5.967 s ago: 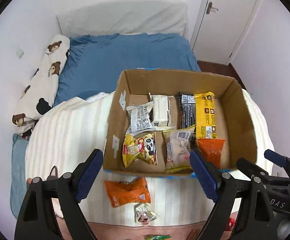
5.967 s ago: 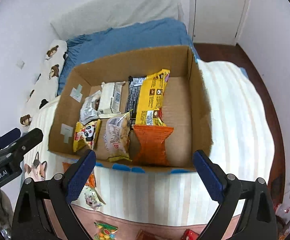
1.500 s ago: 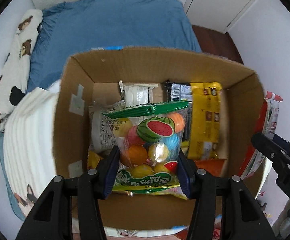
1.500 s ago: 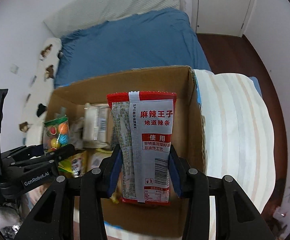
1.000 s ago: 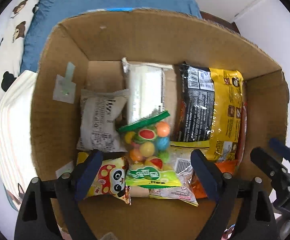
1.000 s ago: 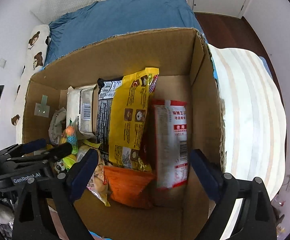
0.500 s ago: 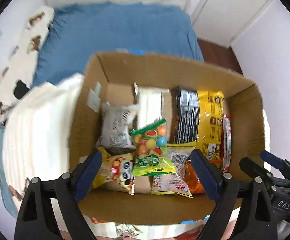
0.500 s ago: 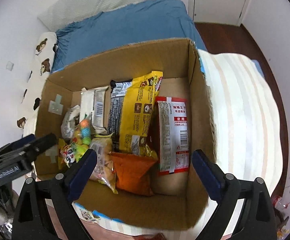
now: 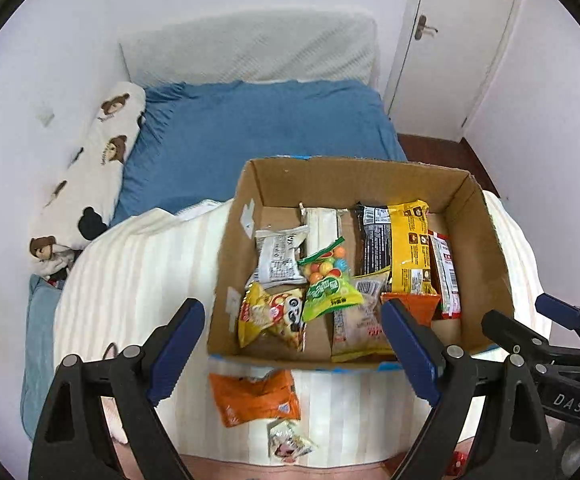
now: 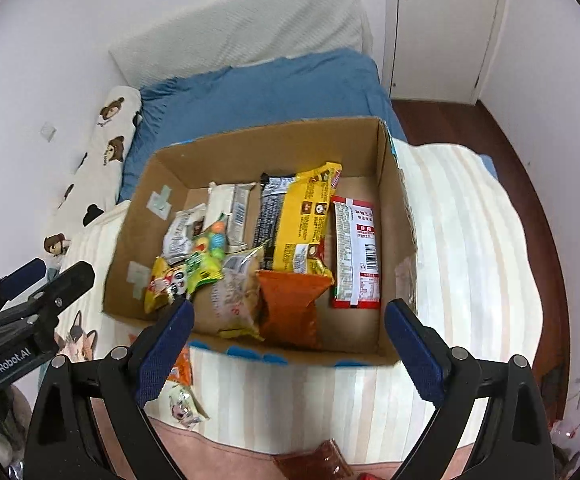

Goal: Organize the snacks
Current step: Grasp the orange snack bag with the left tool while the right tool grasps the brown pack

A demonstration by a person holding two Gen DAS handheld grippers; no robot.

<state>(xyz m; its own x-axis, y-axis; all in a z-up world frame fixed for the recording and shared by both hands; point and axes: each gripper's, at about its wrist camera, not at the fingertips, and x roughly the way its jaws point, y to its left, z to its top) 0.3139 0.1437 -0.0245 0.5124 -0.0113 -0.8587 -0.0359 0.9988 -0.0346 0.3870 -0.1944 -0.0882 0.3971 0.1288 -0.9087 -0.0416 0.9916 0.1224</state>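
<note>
White walls and a closed door (image 9: 450,48) are framing the bed (image 9: 258,128) we are working over, its blue sheet running back to a pale headboard cushion (image 9: 250,52). Along the bed's wall side a bear-print bolster (image 9: 90,176) is lying lengthwise. Nearer us a cream striped blanket (image 10: 470,248) is covering the bed, and the cardboard box (image 9: 486,248) is sitting on that blanket, open-topped.

Inside the box, a yellow packet (image 10: 306,220) is lying over a black one (image 10: 268,208), with a red-and-white spicy strip packet (image 10: 356,248) just beside it against the box's door-side wall. An orange pouch (image 10: 290,304) is leaning at the box's near wall, touching a beige bun packet (image 10: 230,296). The green candy bag (image 9: 328,280) is resting on top of the other snacks, with a panda packet (image 9: 270,316) touching it towards the bolster-side wall.

Outside the box, just past its near wall, a second orange pouch (image 9: 254,396) and a small white sachet (image 9: 288,442) are lying on the blanket.

We are holding the left gripper (image 9: 290,344) and right gripper (image 10: 286,348) above the box's near edge, both with jaws spread wide and gripping nothing.
</note>
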